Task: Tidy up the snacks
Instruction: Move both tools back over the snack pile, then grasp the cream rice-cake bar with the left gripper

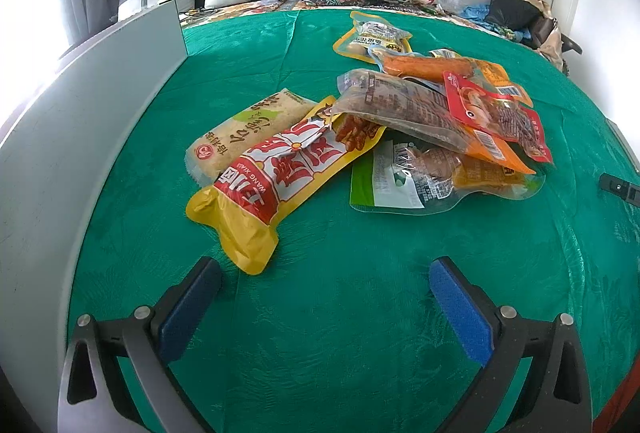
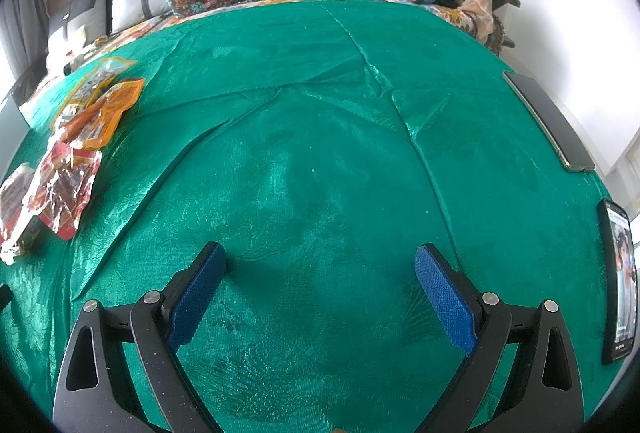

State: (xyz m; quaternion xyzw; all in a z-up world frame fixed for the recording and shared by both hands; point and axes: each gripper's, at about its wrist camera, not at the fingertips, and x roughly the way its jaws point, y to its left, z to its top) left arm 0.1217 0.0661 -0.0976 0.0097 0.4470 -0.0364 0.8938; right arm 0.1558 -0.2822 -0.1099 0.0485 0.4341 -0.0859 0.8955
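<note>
Green embossed satin bedspread point(image 1: 360, 333) carries my heap of snack packets. Nearest my left hand-held gripper point(image 1: 325, 275), which gapes wide and holds nothing, lies a plump yellow-and-red plastic pouch point(image 1: 276, 177) overlapping a beige rice-cracker pack point(image 1: 244, 131). Clear, orange and red sachets point(image 1: 496, 113) pile behind. My right hand-held gripper point(image 2: 320, 259) is likewise spread, over bare cloth.

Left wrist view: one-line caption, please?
Open left gripper hovers before a yellow-and-red snack packet heading a pile on green cloth.
</note>
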